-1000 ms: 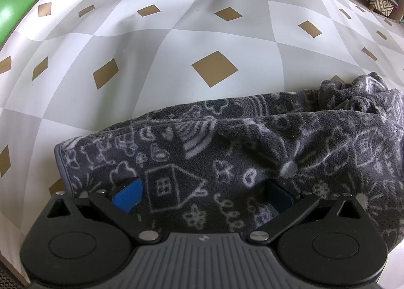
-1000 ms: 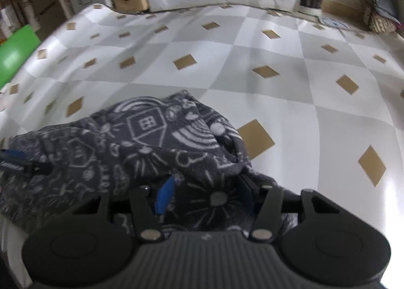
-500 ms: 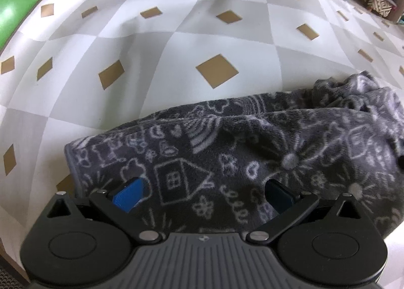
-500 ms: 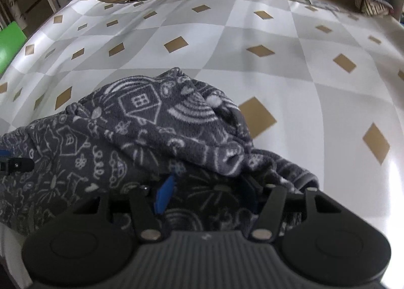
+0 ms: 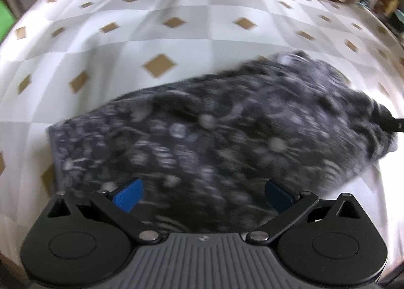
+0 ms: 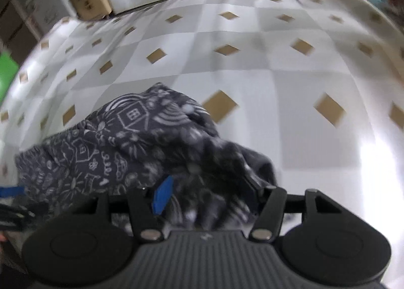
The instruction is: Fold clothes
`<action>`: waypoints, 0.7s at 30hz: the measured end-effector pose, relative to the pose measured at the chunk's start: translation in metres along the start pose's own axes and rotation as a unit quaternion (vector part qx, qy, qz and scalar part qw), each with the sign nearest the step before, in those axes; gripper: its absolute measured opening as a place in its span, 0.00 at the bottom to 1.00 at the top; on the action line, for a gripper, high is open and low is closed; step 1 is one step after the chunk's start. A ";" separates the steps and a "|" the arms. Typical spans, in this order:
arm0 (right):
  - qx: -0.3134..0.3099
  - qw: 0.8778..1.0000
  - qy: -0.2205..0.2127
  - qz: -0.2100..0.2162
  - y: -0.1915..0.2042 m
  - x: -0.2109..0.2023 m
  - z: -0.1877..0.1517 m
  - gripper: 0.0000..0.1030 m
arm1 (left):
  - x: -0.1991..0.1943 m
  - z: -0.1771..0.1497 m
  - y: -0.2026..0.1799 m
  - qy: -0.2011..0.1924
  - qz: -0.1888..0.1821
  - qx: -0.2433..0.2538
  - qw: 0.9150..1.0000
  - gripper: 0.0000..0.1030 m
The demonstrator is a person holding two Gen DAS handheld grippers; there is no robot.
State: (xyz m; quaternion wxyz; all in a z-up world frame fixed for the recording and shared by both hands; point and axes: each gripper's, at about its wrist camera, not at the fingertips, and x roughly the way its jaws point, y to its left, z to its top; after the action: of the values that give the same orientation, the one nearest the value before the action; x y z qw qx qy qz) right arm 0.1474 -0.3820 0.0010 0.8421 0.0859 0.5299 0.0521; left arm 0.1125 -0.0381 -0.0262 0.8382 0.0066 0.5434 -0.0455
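Observation:
A dark grey fleece garment (image 5: 214, 124) with white doodle print lies bunched on the table's checked cloth (image 5: 156, 36). My left gripper (image 5: 202, 195) stands wide open over the garment's near edge, blue pads on either side of the cloth. In the right wrist view the same garment (image 6: 121, 142) is heaped to the left. My right gripper (image 6: 204, 195) has cloth bunched between its fingers; the blue pad (image 6: 162, 195) shows, the other finger is half hidden. Its tip shows in the left view (image 5: 391, 124).
The white and grey cloth with tan diamonds (image 6: 252, 61) stretches far ahead. A cardboard box with a plant (image 6: 88, 3) stands beyond the table's far edge. A green object (image 6: 6, 71) is at the left edge.
Both grippers rose and drew back; more of the table shows. The garment shifted and now looks blurred with motion. The left fingers stayed wide apart.

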 end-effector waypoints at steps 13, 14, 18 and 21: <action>0.099 0.994 0.040 -0.005 -0.047 0.021 -0.017 0.55 | 0.020 -0.005 -0.045 0.010 0.000 0.051 0.999 1.00; 0.108 0.993 0.041 -0.003 -0.048 0.025 -0.017 0.55 | 0.022 -0.005 -0.044 0.012 -0.003 0.048 0.999 1.00; 0.148 0.988 0.037 0.006 -0.054 0.036 -0.018 0.55 | 0.027 -0.006 -0.040 0.018 -0.012 0.043 0.999 1.00; 0.161 0.987 0.029 -0.003 -0.053 0.041 -0.019 0.43 | 0.031 -0.009 -0.038 0.023 -0.015 0.049 0.998 1.00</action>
State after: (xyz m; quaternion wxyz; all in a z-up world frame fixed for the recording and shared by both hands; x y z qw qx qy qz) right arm 0.1474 -0.4251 -0.0539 0.8018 0.2171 0.5558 -0.0334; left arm 0.1138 -0.0778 -0.0567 0.8232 0.0404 0.5600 -0.0842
